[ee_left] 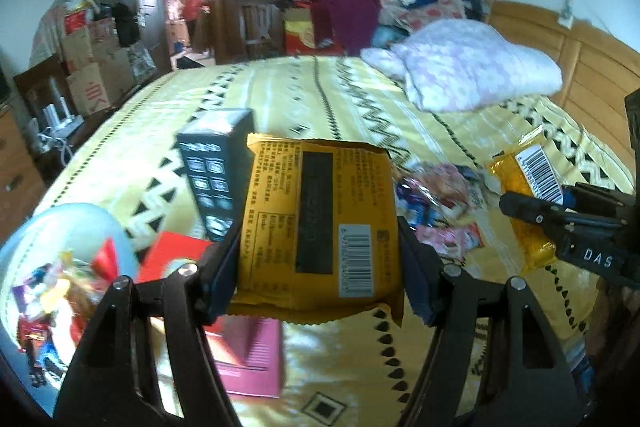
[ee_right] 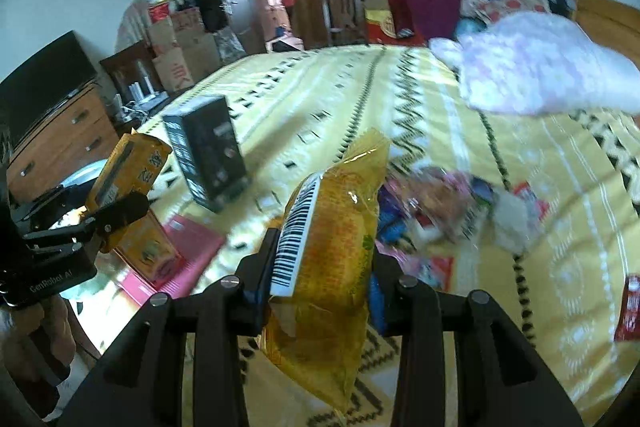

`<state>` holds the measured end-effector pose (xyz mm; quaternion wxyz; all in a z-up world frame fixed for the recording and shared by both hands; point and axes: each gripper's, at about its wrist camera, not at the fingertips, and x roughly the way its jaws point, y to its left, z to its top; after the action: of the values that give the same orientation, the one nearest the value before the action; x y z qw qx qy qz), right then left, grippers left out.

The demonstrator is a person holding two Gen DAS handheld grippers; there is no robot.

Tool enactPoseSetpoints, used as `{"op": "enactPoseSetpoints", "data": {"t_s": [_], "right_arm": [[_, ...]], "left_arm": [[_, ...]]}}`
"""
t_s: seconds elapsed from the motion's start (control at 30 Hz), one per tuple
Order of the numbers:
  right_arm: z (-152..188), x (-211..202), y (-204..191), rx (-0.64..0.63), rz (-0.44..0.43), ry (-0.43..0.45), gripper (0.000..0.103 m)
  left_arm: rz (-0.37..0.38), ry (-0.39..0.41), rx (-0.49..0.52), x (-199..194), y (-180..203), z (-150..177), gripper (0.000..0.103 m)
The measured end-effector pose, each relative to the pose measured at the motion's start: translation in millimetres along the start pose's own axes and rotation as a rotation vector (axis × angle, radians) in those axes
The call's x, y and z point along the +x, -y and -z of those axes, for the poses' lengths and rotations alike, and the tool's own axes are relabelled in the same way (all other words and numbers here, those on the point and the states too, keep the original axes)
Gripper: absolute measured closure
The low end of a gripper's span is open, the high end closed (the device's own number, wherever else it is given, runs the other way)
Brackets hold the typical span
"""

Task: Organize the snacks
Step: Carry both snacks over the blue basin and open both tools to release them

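the left gripper (ee_left: 320,267) is closed on an orange snack packet (ee_left: 320,219), held above the yellow bedspread (ee_left: 320,95). the right gripper (ee_right: 320,283) clamps a yellow transparent snack bag (ee_right: 332,247) over the same bedspread, near the black box (ee_right: 208,151).

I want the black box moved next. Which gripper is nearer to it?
Left. The left gripper, holding an orange packet, is just beside the black box; the right gripper is farther off to its right.
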<state>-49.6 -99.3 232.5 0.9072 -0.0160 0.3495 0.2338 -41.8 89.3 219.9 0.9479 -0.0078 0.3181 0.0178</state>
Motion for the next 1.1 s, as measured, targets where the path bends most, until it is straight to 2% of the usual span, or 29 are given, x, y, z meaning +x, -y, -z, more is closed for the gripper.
{"op": "enactPoseSetpoints", "data": {"t_s": [0.17, 0.33, 0.4, 0.53, 0.67, 0.83, 1.1], "right_arm": [[-32.4, 1.2, -35.1, -0.040, -0.052, 0.028, 0.062], [-64.0, 4.3, -79.9, -0.091, -0.132, 0.047, 0.062], [-75.1, 6.0, -104.2, -0.123, -0.172, 0.052, 0.062], [-99.2, 14.8, -156.4, -0.148, -0.303, 0.042, 0.062], [-117.8, 24.9, -213.0, -0.209, -0.374, 0.040, 0.062], [-130.5, 40.6, -283.4, -0.277, -0.455, 0.022, 0.062], [-131.8, 70.8, -360.2, -0.353, -0.524, -0.035, 0.062]], "left_arm": [[-0.033, 0.016, -0.033, -12.7, -30.7, -6.8, 0.033], [-0.076, 0.043, -0.097, -32.5, -80.4, -19.2, 0.033], [-0.108, 0.056, -0.122, -41.8, -102.7, -23.5, 0.033], [-0.209, 0.067, -0.170, -56.4, -154.2, -25.7, 0.033], [-0.307, 0.063, -0.241, -68.6, -206.0, -15.9, 0.033], [-0.393, 0.051, -0.333, -77.4, -254.8, 4.5, 0.033], [-0.445, 0.016, -0.423, -75.8, -294.9, 27.7, 0.033]]}}
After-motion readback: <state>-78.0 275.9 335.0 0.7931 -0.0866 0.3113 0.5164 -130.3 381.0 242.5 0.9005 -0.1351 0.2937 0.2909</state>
